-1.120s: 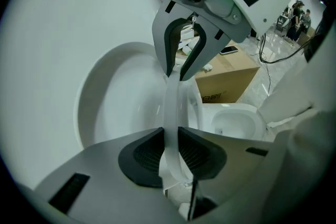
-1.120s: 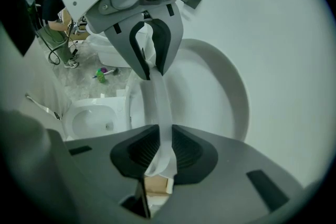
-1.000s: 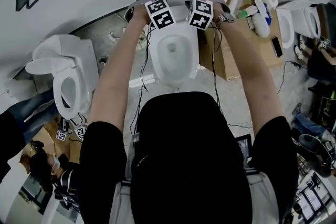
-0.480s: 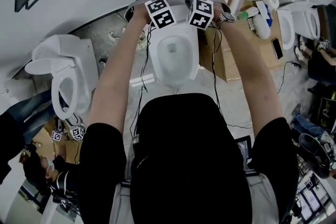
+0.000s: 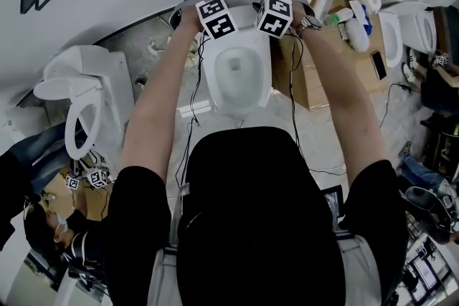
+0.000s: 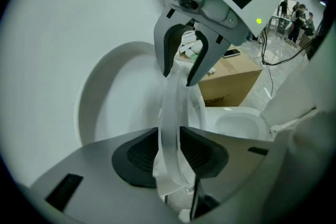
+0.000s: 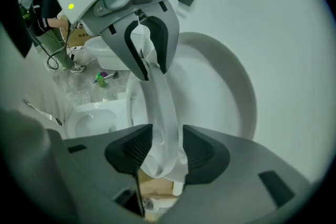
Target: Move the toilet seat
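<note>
The toilet seat (image 6: 172, 105) stands raised before its lid (image 6: 115, 97), its rim between both tools, whose jaws have just been opening: the left tool (image 6: 169, 140) pinches the rim lightly, the right tool (image 7: 167, 148) stands slightly spread around it.

The right gripper (image 7: 167, 148) straddles the upright seat (image 7: 160, 99). Its jaws have just been opening, and a sliver of gap shows beside one pad (image 7: 202, 152). Farther along, the left gripper (image 7: 150, 71) clamps the seat, its jaws also just opened a little. The raised lid (image 7: 231, 97) stands behind, the bowl (image 7: 92, 120) at lower left.
</note>
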Demonstrator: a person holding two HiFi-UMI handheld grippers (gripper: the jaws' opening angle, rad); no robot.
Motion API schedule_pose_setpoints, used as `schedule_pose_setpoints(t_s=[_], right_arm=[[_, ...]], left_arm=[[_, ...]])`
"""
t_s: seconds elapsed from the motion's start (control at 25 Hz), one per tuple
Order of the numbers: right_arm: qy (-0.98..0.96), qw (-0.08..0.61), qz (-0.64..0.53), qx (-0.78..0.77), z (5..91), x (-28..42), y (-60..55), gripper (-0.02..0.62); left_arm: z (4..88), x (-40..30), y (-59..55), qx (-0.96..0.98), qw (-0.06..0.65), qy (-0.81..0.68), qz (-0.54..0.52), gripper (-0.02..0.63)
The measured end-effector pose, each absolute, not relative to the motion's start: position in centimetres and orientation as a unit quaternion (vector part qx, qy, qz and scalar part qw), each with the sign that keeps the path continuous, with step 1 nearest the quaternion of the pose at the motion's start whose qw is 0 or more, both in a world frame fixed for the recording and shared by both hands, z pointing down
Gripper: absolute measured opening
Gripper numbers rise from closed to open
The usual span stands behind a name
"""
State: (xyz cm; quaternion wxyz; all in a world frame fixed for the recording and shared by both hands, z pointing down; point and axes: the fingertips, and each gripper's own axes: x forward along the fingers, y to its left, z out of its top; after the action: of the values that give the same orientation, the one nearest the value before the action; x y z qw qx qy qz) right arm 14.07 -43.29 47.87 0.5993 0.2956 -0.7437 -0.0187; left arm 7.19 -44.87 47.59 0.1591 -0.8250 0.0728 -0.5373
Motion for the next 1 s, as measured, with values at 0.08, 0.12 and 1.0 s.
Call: schedule_pose_setpoints(t_s=[0.08,0.12,1.0], right_arm=[[-0.750,0.588,-0.010,0.303,47.9,13.8,-43.0,0.194],[-0.755,0.576,-0.007,0.312,47.6,13.6,-42.9,0.203],[-0.792,0.221,0.080,0.563,35.9,11.9,-36.1,0.014]], left_arm=[[47.1,7.4,-44.8,-0.838,0.154,0.083,-0.517,0.158],[46.8,7.4,-44.7,-0.847,0.145,0.090,-0.504,0.176],[34.8,3.1,-39.4,-0.941,-0.041,0.280,-0.186,0.018]])
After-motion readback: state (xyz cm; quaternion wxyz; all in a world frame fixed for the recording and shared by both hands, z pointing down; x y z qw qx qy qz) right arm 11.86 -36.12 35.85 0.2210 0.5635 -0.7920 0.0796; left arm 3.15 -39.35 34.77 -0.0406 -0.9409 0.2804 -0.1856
